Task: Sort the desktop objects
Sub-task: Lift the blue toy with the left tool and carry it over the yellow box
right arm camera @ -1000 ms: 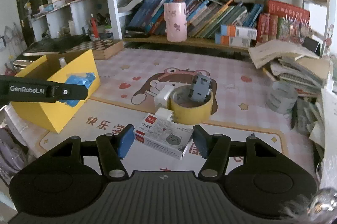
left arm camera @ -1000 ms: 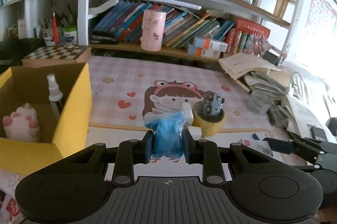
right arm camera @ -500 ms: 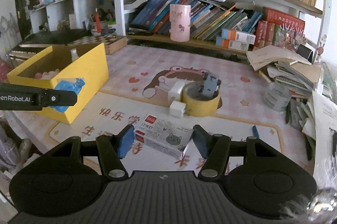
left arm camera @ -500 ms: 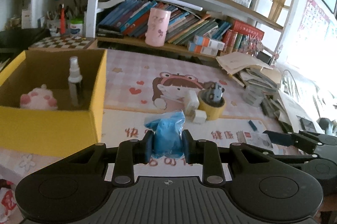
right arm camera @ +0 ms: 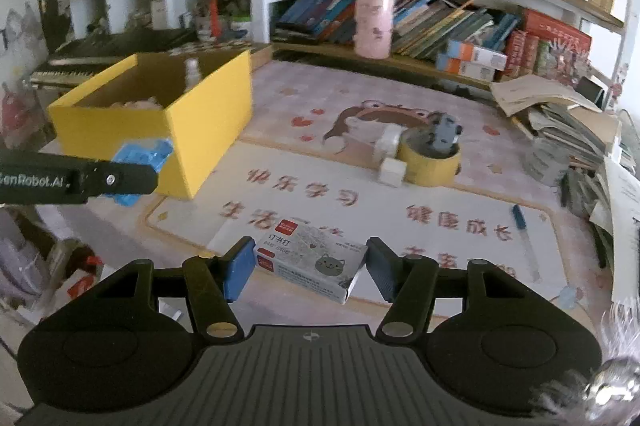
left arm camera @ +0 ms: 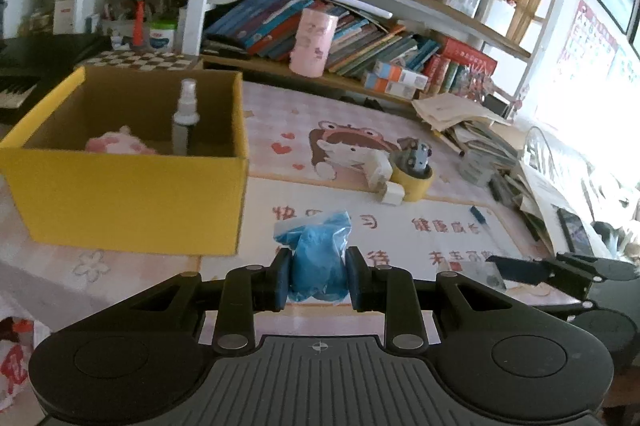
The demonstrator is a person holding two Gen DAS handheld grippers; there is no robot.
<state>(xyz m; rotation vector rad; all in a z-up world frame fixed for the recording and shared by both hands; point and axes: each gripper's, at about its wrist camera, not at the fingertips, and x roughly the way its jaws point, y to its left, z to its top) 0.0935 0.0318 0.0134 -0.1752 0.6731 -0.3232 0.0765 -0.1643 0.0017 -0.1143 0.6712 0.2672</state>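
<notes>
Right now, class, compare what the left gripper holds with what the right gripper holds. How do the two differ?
The left gripper pinches a soft, crumpled blue bag; the right gripper grips a rigid, flat-sided staple box. The blue bag is plain, while the staple box is white and grey with a red label and cat picture. The bag stands up between the fingers; the box lies across them. Both are held off the desk.

My right gripper [right arm camera: 306, 268] clamps the staple box [right arm camera: 310, 266]; the yellow box [right arm camera: 200, 130] sits ahead-left, tape roll [right arm camera: 430, 166] ahead-right.
</notes>
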